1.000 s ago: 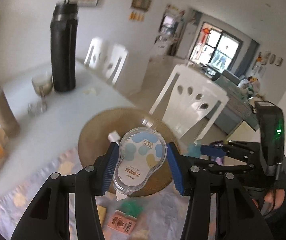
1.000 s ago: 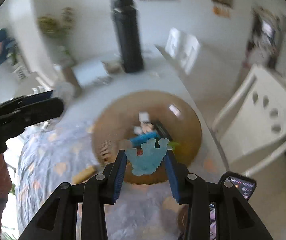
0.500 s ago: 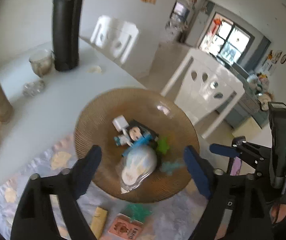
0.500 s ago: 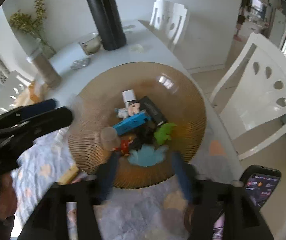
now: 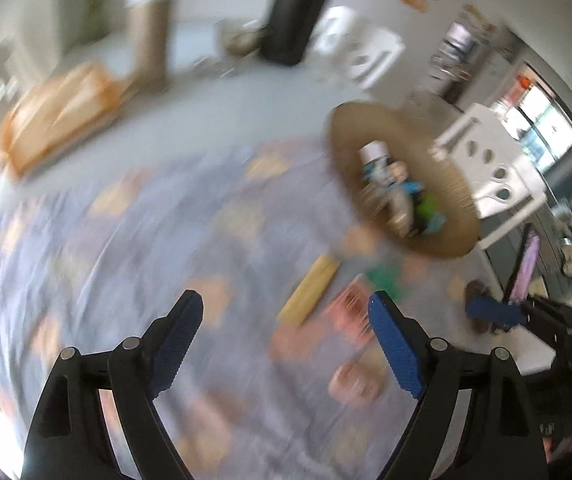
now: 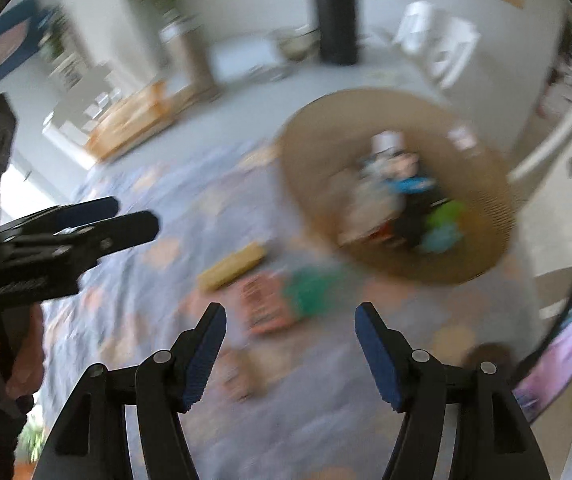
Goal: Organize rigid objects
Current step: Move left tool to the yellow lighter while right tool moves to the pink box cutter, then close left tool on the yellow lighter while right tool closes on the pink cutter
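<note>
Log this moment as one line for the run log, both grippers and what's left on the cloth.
left gripper: open, empty | right gripper: open, empty | woven tray: holds small items | on cloth: yellow block, pink box, green piece

White table (image 5: 213, 108) carries floral cloth (image 5: 125, 264) and woven tray (image 6: 486, 200).

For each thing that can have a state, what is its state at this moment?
left gripper: open, nothing between its fingers
right gripper: open, nothing between its fingers
woven tray: holds several small items
yellow bar: lying on the cloth, outside the tray
pink card: lying on the cloth
phone: screen lit
</note>
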Motion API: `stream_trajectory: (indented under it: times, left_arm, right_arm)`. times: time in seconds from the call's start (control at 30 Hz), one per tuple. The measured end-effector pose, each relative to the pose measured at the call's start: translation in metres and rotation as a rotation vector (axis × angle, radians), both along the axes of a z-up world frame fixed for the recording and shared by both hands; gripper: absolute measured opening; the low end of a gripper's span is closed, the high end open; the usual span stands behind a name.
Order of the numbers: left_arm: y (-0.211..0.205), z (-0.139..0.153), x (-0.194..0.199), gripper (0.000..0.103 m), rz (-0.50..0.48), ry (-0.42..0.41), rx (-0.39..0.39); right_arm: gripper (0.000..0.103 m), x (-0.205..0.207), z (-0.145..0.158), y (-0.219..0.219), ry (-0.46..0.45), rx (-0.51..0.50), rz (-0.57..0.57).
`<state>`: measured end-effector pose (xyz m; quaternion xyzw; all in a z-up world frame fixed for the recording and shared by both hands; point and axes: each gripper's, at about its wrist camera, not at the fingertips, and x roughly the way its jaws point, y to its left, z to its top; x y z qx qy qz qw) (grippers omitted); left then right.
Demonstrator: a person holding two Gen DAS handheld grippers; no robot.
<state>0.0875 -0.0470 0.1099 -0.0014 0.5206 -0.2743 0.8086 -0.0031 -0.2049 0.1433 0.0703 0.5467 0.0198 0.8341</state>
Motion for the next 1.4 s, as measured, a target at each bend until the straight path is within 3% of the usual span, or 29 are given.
stream_trajectory:
  times: [0.13,0.33,0.87,1.07,1.2,1.4]
  left_arm:
    - [0.044,-0.024,-0.025,0.084,0.100,0.077,-0.006]
    - [0.061,-0.033,-0.044,0.084,0.131,0.105,-0.003]
    - [0.010,-0.040,-0.077,0.084,-0.041,0.084,0.046]
    - [0.003,-0.043,-0.078,0.084,-0.061,0.089,0.058]
    - [-0.008,-0.042,-0.069,0.084,-0.107,0.080,0.066]
    - [-0.038,-0.045,-0.027,0.082,-0.229,0.001,0.146]
  right_arm:
    - [0.065,-0.021,-0.019,0.055,0.061,0.026,0.127]
    - [0.065,-0.046,-0.015,0.093,0.044,-0.079,0.244]
    - [0.066,-0.066,-0.026,0.058,0.102,-0.034,0.119]
    - [0.066,-0.068,-0.035,0.016,0.113,0.102,0.017]
    - [0.066,-0.069,-0.039,-0.010,0.104,0.196,-0.028]
    - [0.066,-0.052,-0.053,-0.006,0.091,0.156,0.040]
